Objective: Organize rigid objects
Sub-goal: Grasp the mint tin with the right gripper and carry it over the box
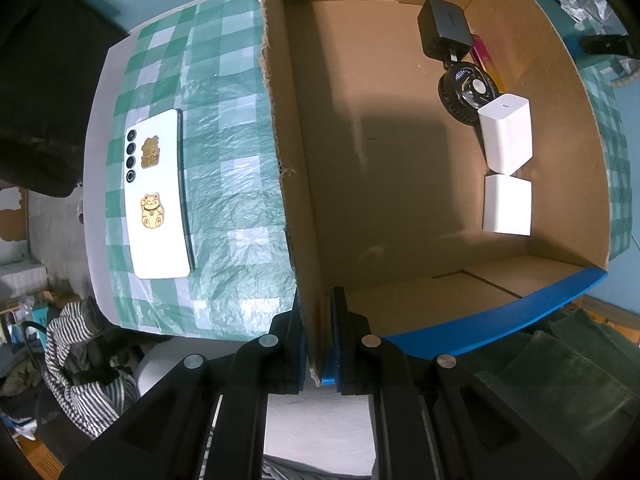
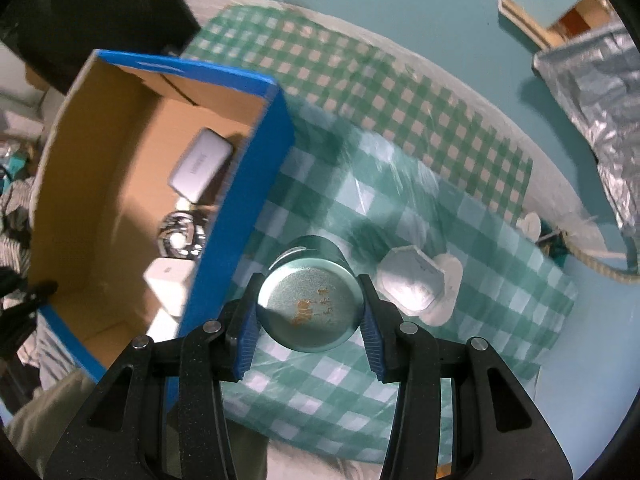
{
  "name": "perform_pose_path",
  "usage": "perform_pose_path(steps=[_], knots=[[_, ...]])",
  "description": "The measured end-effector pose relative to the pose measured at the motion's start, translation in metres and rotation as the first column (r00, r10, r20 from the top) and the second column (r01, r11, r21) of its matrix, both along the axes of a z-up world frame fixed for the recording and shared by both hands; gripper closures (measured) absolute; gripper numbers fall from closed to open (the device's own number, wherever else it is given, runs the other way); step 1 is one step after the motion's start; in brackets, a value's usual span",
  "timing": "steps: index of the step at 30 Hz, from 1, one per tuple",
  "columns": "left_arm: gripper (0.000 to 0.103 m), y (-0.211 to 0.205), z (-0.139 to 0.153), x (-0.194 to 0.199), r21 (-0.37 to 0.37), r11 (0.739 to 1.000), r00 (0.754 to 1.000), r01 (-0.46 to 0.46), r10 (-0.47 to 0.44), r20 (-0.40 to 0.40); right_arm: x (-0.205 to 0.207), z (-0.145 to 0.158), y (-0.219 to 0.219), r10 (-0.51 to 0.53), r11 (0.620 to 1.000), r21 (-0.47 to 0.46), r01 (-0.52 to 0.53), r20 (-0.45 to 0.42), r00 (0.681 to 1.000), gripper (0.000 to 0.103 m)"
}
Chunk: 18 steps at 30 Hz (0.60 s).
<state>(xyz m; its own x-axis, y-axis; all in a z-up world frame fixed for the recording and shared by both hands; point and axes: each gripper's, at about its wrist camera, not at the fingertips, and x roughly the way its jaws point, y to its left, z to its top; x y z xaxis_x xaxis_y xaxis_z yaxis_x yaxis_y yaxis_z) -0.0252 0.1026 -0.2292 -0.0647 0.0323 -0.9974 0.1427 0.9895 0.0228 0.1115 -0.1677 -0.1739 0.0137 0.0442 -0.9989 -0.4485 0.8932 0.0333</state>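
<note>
The left gripper (image 1: 318, 340) is clamped on the near wall of the open brown cardboard box with blue outer sides (image 1: 496, 322), one blue-padded finger inside the wall and one outside; within the box, along its far right side, lie a black block-shaped power adapter (image 1: 444, 26), a round black fan-like device (image 1: 466, 90), and two white cube-shaped chargers, one (image 1: 506, 138) touching the round device and the other (image 1: 507, 205) just beside the first; outside the box, on the green-and-white checked plastic tablecloth (image 1: 224, 208), a white smartphone with gold cat stickers (image 1: 158, 196) lies face down, well apart from the box wall; the right gripper (image 2: 309, 314) is closed around a teal metal cylindrical tin (image 2: 310, 304), its pads pressed to both sides, the tin's flat end facing the camera and bearing rusty marks, held over the tablecloth just beside the box's blue outer wall; near the tin, on the cloth, rests a crumpled white face mask (image 2: 416, 284); a silvery foil bag (image 2: 592, 92) sits at the far right.
</note>
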Motion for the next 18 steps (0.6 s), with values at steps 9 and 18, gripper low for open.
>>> perform_pose_path(steps=[9, 18], knots=[[0.094, 0.003, -0.001, 0.001, 0.0, 1.0, 1.0, -0.008, 0.008, 0.002, -0.005, 0.041, 0.023, 0.064, 0.997, 0.042, -0.066, 0.04, 0.997, 0.059], [0.094, 0.003, -0.002, -0.001, -0.002, 1.0, 1.0, -0.012, 0.012, 0.0, -0.005, 0.049, 0.052, 0.119, 0.99, 0.071, -0.123, 0.057, 0.991, 0.059]])
